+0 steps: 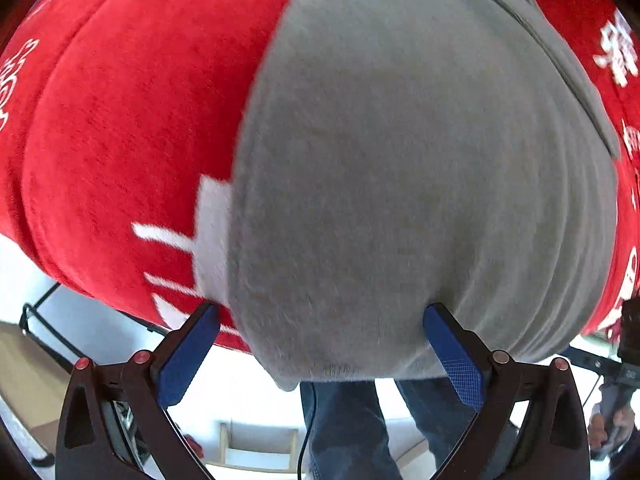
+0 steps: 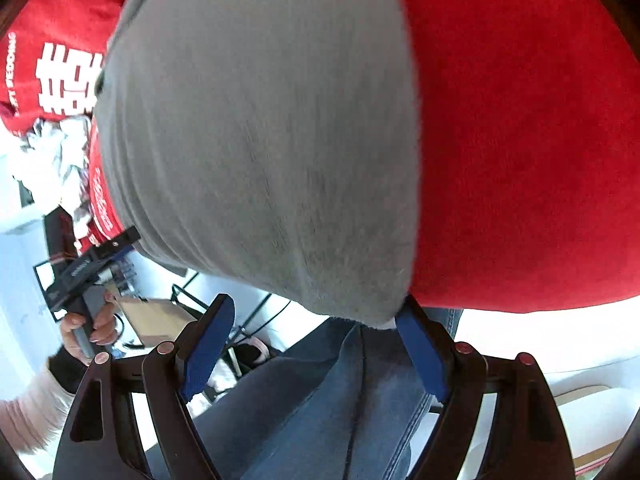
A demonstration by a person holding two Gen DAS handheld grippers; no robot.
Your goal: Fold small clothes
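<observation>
A grey garment (image 1: 400, 168) lies spread flat on a red cloth-covered table (image 1: 120, 120), its near hem hanging over the table's front edge. My left gripper (image 1: 320, 312) is open, its blue pads on either side of the hem's left corner, nothing pinched. In the right wrist view the same grey garment (image 2: 260, 140) lies on the red cloth (image 2: 520, 140). My right gripper (image 2: 316, 308) is open; its right pad (image 2: 420, 352) touches the hem's right corner. The left gripper body (image 2: 88, 268) and the hand holding it show at the far left.
A crumpled pile of white clothes (image 2: 52, 160) lies on the table's left side. Below the table edge are the person's jeans (image 2: 340, 400), a cardboard box (image 2: 156, 316) and metal frame bars (image 1: 40, 312). White printed characters (image 2: 68, 76) mark the red cloth.
</observation>
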